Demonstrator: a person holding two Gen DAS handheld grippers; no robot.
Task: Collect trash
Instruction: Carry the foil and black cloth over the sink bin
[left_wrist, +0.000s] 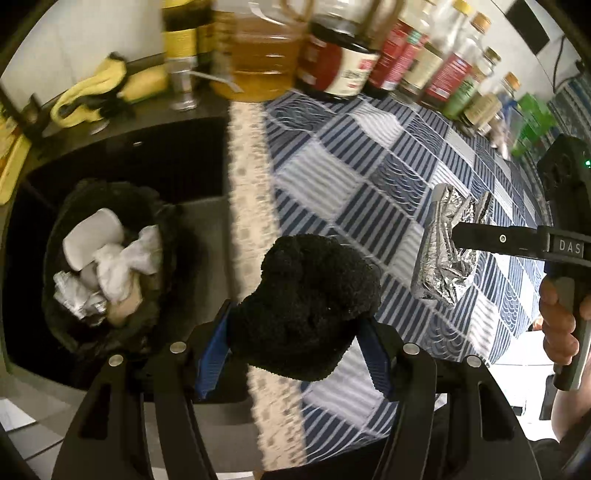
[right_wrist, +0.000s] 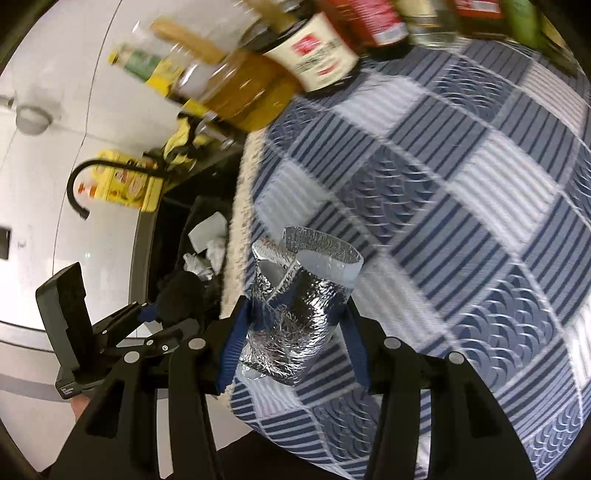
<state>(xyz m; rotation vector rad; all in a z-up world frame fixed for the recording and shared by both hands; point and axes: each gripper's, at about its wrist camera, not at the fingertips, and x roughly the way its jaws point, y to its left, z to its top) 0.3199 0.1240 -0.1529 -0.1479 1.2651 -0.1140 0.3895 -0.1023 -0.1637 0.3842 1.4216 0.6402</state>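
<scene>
— Gripping what, low in each frame?

— Left gripper (left_wrist: 295, 332) clenches a black fuzzy cloth wad (left_wrist: 306, 306); right gripper (right_wrist: 291, 332) clenches a crumpled silver foil wrapper (right_wrist: 291, 314), both above the blue-and-white patterned tablecloth (left_wrist: 369, 177) by its cream edge.

— Room?

— Open cloth centre-right; black-lined bin (left_wrist: 107, 258) of white paper at left.

— Writing?

— "DAS" on the right tool; bottle labels (left_wrist: 347, 77) along the top blur.

The tabletop (left_wrist: 369, 155) wears a blue-and-white patterned cloth (right_wrist: 461, 184) — along its far edge, upper frame, stand bottles (left_wrist: 443, 66) and jars of sauce.
</scene>
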